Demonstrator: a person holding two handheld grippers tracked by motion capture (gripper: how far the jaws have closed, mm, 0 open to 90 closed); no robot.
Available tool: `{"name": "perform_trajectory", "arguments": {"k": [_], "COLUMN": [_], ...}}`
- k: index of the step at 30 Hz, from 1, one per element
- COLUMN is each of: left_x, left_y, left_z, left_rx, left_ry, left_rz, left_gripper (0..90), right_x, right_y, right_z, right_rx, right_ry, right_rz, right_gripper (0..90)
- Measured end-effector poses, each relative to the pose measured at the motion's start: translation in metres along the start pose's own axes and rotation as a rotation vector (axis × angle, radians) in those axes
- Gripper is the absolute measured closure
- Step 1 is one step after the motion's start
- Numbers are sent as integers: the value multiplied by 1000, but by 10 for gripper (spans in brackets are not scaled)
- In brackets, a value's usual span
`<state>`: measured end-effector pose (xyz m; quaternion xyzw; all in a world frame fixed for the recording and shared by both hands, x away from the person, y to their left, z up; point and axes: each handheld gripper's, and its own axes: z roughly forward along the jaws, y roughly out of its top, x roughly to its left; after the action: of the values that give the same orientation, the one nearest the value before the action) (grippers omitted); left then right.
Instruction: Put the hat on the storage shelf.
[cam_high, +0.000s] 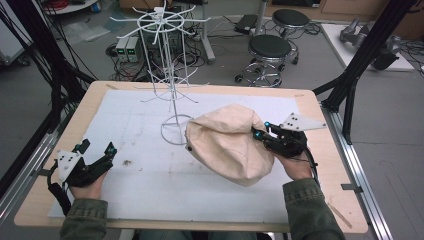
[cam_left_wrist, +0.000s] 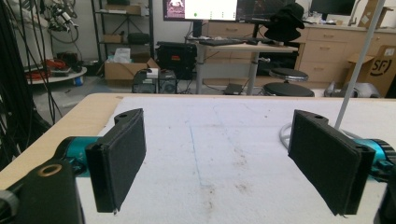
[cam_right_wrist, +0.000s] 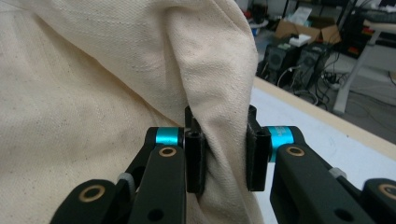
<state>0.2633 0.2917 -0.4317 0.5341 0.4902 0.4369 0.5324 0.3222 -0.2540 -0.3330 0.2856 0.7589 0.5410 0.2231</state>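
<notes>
A cream cloth cap (cam_high: 227, 142) hangs lifted above the white mat, right of centre in the high view. My right gripper (cam_high: 258, 133) is shut on a fold at the cap's right edge; in the right gripper view the cap's cloth (cam_right_wrist: 116, 84) is pinched between the two black pads (cam_right_wrist: 196, 161). My left gripper (cam_high: 107, 154) rests low at the mat's left side, open, its pads (cam_left_wrist: 119, 156) standing wide apart with bare mat between them. A white wire display rack (cam_high: 167, 65) stands at the back middle of the mat, its ring base (cam_high: 172, 131) just left of the cap.
The white mat (cam_high: 150, 180) covers most of the wooden table (cam_high: 90, 100). Two black stools (cam_high: 270, 50) and cables sit on the floor beyond the far edge. Black frame posts (cam_high: 360, 60) rise at the right.
</notes>
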Motion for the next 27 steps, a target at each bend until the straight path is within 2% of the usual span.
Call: {"name": "perform_trajectory", "arguments": {"k": [6, 9, 13, 18, 19, 27], "left_x": [-1, -1, -1, -1, -1, -2], "left_y": [0, 0, 0, 0, 0, 1], "left_z": [1, 1, 1, 0, 0, 0], "left_rx": [2, 0, 1, -3, -3, -6], "left_ry": [-3, -2, -1, 0, 1, 4], "left_rz": [2, 3, 1, -1, -1, 2], "left_gripper": [195, 195, 195, 195, 195, 194], "right_x": [-1, 0, 2, 4, 6, 8], "right_y": [5, 6, 12, 19, 22, 32], "right_z": [-5, -6, -9, -11, -11, -10], "right_rx": [-59, -70, -125, -167, -192, -268], "right_ry": [-15, -26, -60, -65, -83, -118], "right_rz": [24, 27, 32, 36, 35, 76], "right_gripper": [740, 740, 738, 736, 735, 737]}}
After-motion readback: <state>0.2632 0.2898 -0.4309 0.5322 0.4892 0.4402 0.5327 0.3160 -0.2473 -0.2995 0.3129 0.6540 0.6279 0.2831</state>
